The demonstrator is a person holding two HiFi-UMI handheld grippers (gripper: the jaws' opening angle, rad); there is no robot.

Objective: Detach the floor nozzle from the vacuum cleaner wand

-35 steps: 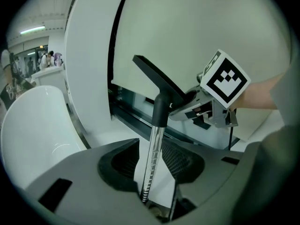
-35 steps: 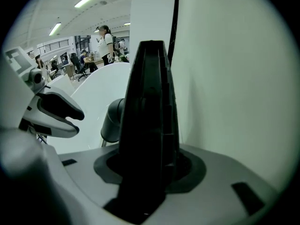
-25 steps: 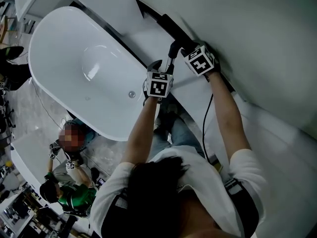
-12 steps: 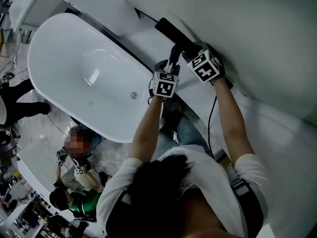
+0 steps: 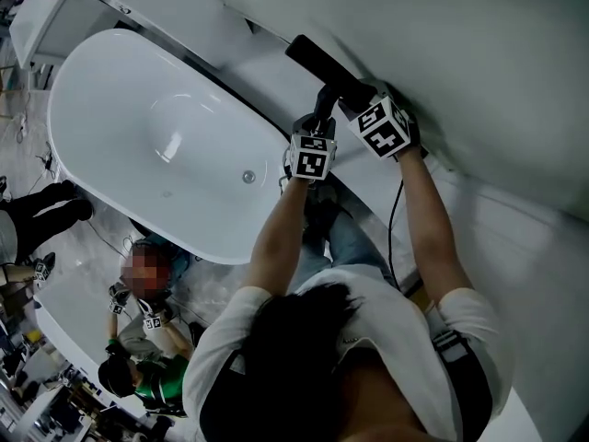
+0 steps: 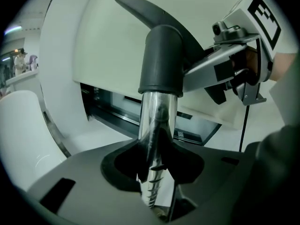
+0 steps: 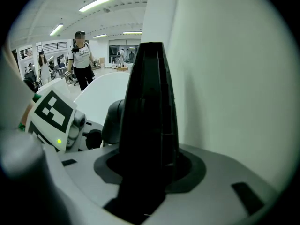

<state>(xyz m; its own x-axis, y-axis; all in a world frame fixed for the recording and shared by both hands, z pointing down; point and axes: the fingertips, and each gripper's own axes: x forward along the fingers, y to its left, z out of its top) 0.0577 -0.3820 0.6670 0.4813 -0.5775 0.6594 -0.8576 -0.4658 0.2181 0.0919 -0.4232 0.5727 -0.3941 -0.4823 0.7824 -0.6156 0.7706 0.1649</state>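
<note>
Our left gripper point(image 6: 157, 165) has just been closing its jaws and now pinches the chrome wand point(image 6: 158, 114), whose length runs straight out from them into the grey socket point(image 6: 161, 60). Our right gripper point(image 7: 145, 177) clamps the black floor nozzle point(image 7: 149, 111) just beyond, along that same axis.

A glossy white oval bathtub point(image 5: 138, 109) is set beside a plain white wall point(image 5: 479, 63), and long ceiling strip lights point(image 7: 98, 3) are lit.

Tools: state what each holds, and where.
Left tool, jaws just closing, grips the wand below its dark collar; right tool clamps the floor nozzle at its near end.
</note>
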